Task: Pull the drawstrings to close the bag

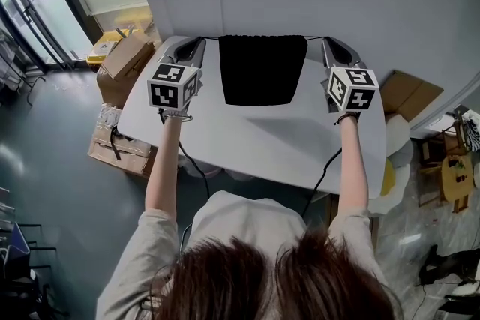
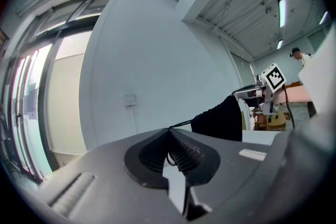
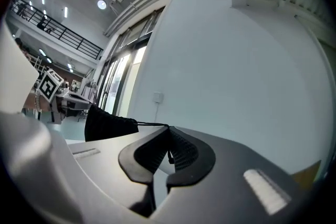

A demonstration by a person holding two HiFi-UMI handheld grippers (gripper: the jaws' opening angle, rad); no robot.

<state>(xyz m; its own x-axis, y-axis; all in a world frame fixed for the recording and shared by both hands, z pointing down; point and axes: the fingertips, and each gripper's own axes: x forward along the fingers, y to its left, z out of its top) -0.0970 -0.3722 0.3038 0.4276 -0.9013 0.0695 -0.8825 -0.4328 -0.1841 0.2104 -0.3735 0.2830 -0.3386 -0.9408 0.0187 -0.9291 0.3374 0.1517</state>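
So you've got the white table with the black bag lying on its far middle, mouth toward the far edge, right between your two grippers. The left gripper is on the bag's left and the right gripper on its right, both pointing level at the far wall. Both sets of jaws are pinched tight, each on its own cord: the left string runs from the pads across to the bag's near corner, and the right string does the same on its side. Both look taut, and the mouth already looks puckered in the gripper views, so I'd guess you're mid-pull and not done cinching. To do this bit well, pull the two hands straight apart, left and right, evenly and at the same height, so the bag sits centred and doesn't drag to one side. Don't let either grip loosen, since those cords are thin and could slip out of the ribbed pads. Ease off once the mouth bunches shut.
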